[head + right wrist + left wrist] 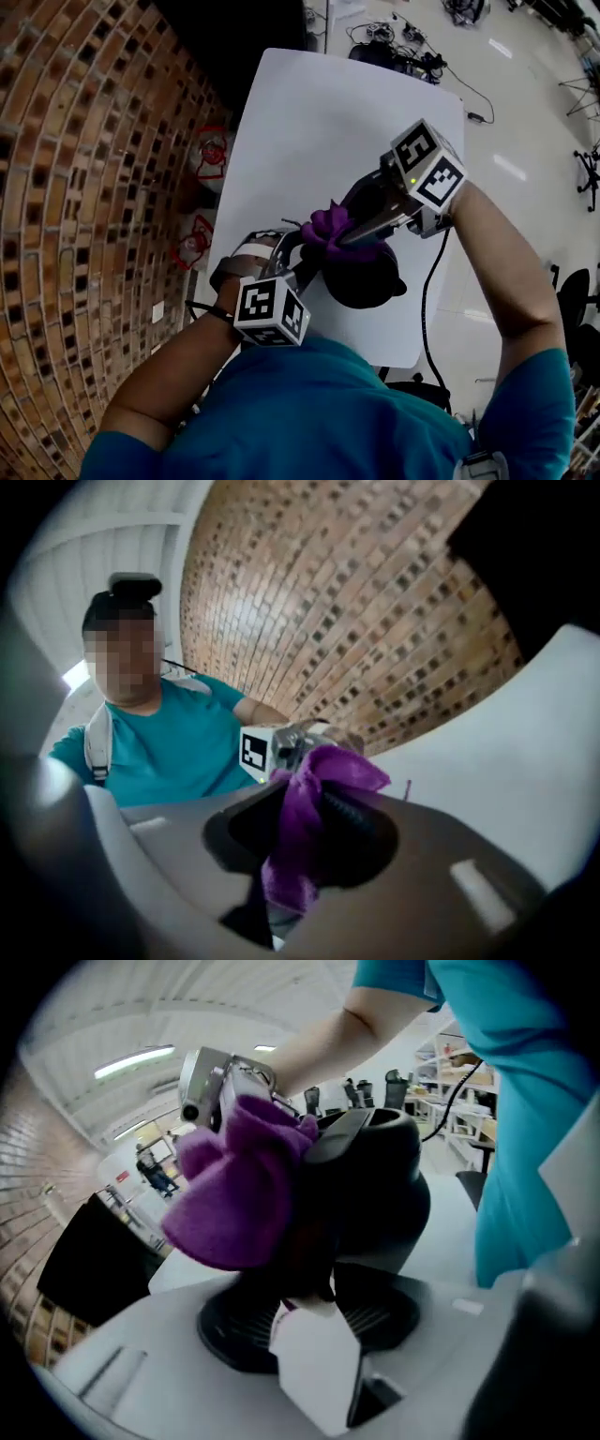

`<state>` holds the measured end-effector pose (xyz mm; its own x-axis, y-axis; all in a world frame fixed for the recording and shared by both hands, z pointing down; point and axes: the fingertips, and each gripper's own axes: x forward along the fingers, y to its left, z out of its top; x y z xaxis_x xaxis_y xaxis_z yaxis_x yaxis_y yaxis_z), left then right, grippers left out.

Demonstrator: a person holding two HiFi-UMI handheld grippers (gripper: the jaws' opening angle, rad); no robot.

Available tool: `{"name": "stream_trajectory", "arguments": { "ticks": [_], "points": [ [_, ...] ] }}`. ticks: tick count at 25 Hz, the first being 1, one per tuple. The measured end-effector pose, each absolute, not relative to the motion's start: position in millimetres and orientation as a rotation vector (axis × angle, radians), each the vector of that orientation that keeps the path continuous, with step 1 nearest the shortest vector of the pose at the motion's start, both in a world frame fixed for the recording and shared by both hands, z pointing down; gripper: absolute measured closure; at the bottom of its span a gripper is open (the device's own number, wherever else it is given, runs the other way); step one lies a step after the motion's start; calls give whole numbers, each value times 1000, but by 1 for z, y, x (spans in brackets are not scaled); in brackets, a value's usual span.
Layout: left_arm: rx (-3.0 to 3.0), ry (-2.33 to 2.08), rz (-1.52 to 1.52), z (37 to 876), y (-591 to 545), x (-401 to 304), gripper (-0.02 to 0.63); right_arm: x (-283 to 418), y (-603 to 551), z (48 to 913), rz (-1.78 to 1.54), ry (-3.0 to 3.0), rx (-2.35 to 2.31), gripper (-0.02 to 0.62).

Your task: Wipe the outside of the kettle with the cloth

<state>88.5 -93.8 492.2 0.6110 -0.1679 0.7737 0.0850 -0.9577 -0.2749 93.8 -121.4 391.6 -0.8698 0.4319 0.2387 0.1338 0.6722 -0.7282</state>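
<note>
A dark kettle (367, 278) stands near the front edge of the white table (319, 112). My right gripper (345, 236) reaches in from the right and is shut on a bunched purple cloth (328, 228), which lies against the kettle's upper left side. In the left gripper view the cloth (234, 1194) covers the left of the kettle (380, 1180). In the right gripper view the cloth (305, 827) hangs between the two jaws. My left gripper (298, 267) is low at the kettle's left. Its jaws (309, 1312) stand apart, a narrow dark part of the kettle between them, untouched by the pads.
A brick wall (75, 187) runs along the left, with red items (211, 155) on the floor beside the table. Cables and gear (403, 47) lie on the floor beyond the far table edge. A black cable (427, 300) hangs from the right gripper.
</note>
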Motion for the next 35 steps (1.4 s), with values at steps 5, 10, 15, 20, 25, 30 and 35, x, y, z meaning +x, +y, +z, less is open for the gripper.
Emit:
{"name": "stream_trajectory", "arguments": {
  "ticks": [5, 10, 15, 20, 25, 30, 35],
  "points": [
    [-2668, 314, -1266, 497, -107, 78, 396, 65, -113, 451, 1243, -2118, -791, 503],
    [-2688, 399, -1336, 510, -120, 58, 367, 36, -124, 468, 1276, -2107, -845, 503],
    [-2711, 387, -1294, 510, -117, 62, 367, 41, -121, 466, 1176, -2106, -843, 503],
    [-2756, 364, -1256, 505, -113, 75, 367, 64, -124, 455, 1137, -2113, -811, 503],
    [-2841, 381, -1267, 511, -114, 77, 353, 58, -151, 402, 1082, -2277, -819, 503],
    [-3007, 461, -1290, 519, -116, 72, 314, 22, -124, 397, 1061, -2186, -1009, 503],
    [-3096, 516, -1324, 527, -116, 61, 287, 13, -133, 432, 1244, -2134, -973, 503]
  ]
}}
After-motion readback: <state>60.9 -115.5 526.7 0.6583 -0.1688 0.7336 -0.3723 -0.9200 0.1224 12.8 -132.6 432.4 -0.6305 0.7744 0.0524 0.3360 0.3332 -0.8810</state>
